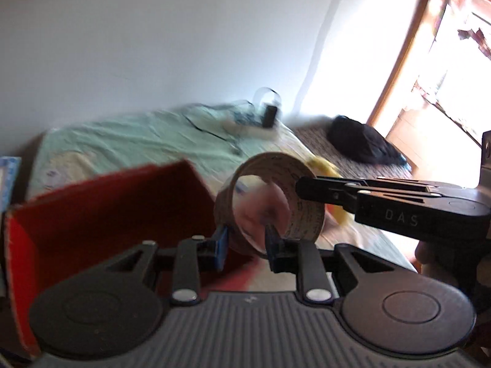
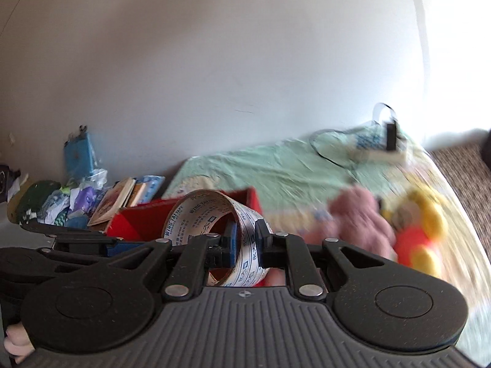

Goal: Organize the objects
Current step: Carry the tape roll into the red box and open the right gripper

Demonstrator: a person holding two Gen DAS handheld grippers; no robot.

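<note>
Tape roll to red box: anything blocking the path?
Nothing visible. The tape roll is pinched by both the right gripper and the left gripper, held right beside the open red box. The part of the box interior in view shows nothing in it, and no object sits between roll and opening.

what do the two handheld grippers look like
Both match: the left gripper and right gripper are black plastic, with a ribbed grey base, two round discs, silver rivets and blue pads on the fingers. The right one's side reads "DAS".
</note>
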